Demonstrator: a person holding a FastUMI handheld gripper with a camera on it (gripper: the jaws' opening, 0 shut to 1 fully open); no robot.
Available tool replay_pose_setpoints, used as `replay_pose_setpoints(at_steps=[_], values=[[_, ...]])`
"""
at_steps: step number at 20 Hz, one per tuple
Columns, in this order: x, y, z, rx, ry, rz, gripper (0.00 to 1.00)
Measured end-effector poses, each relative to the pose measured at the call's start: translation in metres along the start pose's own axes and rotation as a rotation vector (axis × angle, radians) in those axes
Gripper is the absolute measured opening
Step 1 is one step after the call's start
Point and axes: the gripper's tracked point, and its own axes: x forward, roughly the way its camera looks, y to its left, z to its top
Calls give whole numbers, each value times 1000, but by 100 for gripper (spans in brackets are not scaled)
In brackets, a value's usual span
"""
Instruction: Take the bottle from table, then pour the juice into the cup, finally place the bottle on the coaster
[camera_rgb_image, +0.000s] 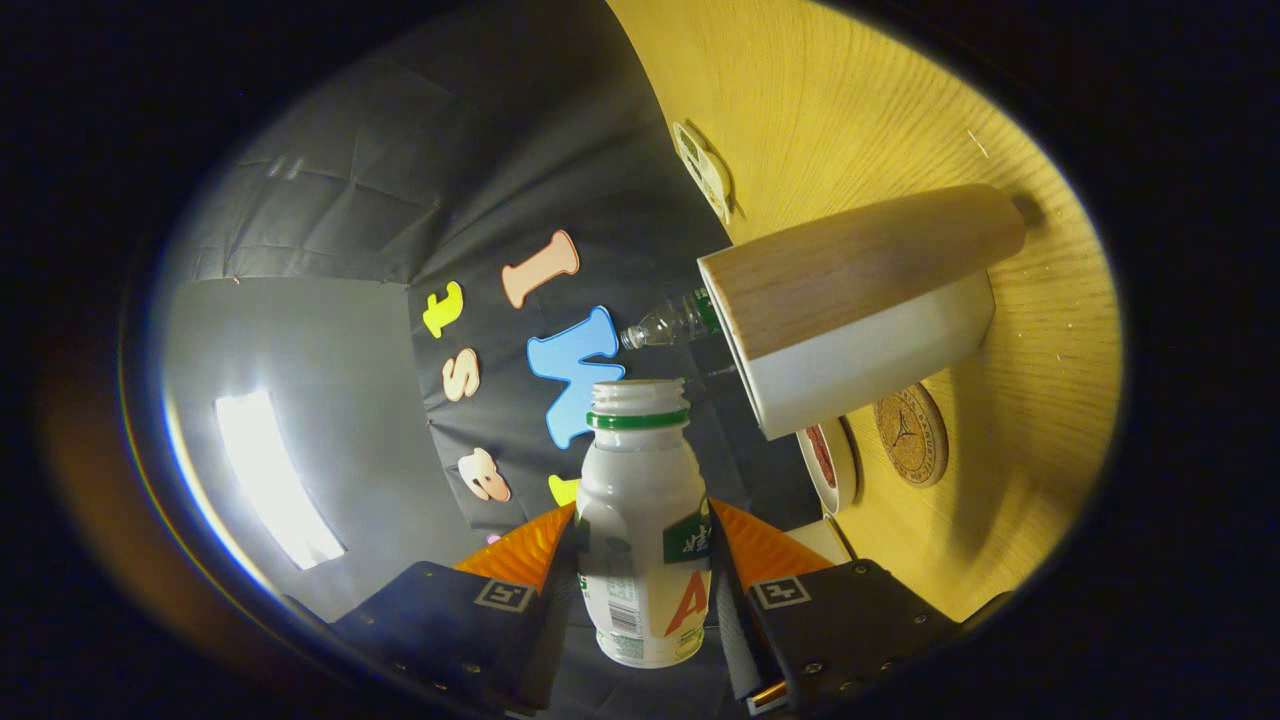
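Two fingers of claw (645, 590) clamp bottle (642, 530) (uncapped) | cup (850, 310) just ahead | coaster (911, 434) beyond

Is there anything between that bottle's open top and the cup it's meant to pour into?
Nothing visible. The hand-held gripper is shut on the bottle, whose uncapped mouth sits just short of the cup rim with open air between. A clear bottle lies beyond the cup's rim, off the pouring line. The coaster sits past the cup.

Bottle (643, 530) btwn clamped fingers (560, 590), near cup (850, 310)
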Motion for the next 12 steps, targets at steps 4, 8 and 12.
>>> replay_pose_setpoints(at_steps=[4, 8, 12], values=[[-1, 2, 3, -5, -10, 7, 64], [-2, 4, 4, -7, -12, 14, 64], [-1, 3, 7, -9, -15, 16, 64]])
